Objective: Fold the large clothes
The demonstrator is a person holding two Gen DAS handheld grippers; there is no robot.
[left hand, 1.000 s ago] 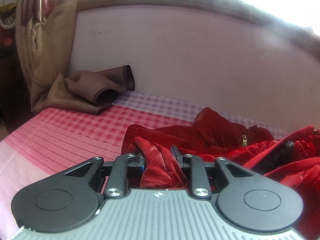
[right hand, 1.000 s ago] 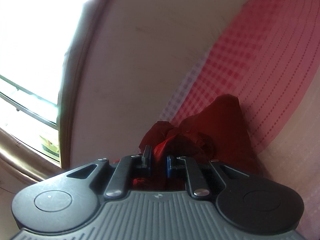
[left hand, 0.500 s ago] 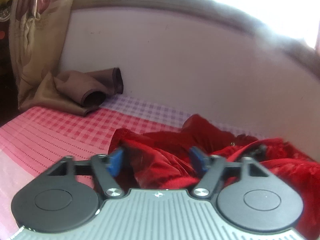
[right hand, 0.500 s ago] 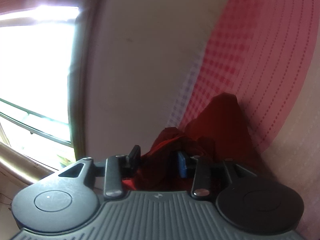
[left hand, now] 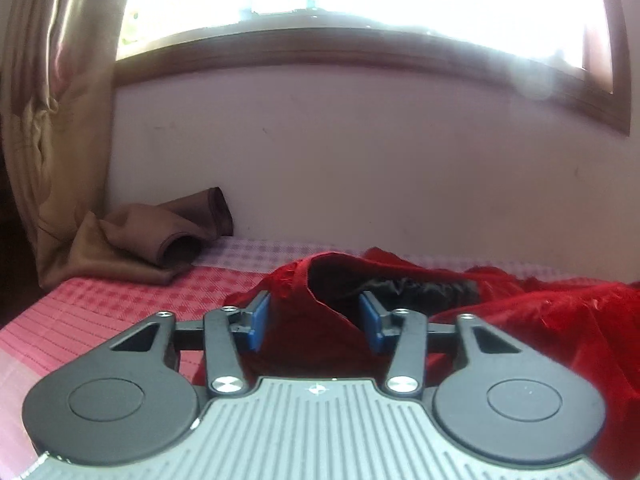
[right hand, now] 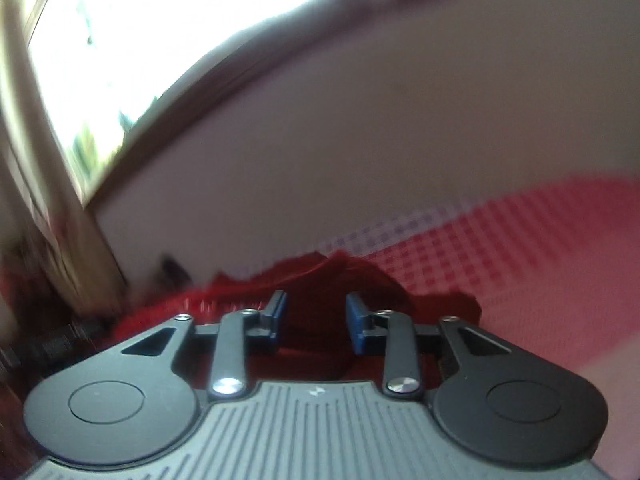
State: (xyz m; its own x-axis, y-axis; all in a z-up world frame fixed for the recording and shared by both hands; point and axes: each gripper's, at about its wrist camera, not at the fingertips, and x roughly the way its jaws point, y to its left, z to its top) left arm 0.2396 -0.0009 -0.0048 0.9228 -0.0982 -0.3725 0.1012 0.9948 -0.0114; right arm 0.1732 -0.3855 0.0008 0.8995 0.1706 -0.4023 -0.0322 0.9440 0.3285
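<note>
blue fingers [left hand: 256, 322] of left gripper [left hand: 314, 322] partly apart and closing, red cloth bunched between them, pads not seen pressing on it. angled a little downward over red garment [left hand: 520, 320], low above checked pink bedsheet [left hand: 100, 304]. right gripper [right hand: 316, 320] likewise partly apart and closing, fingertips [right hand: 356, 320] either side of dark red fabric, no clear pinch visible. tilted so that wall [right hand: 360, 140] and window [right hand: 140, 40] lean across the right wrist view.

hard to read on the right: whole picture smeared by motion, red garment's edges soft, dark shape at lower left unidentifiable. hands themselves out of both views, hidden behind gripper bodies. garment cut off by right edge of left wrist view.

crumpled rather than flat, spread mostly sideways along the bed near the wall, black lining [left hand: 400, 288] showing in an opening that faces the left gripper. brown cloth [left hand: 160, 240] lying apart by curtain [left hand: 52, 120], at the wall.
</note>
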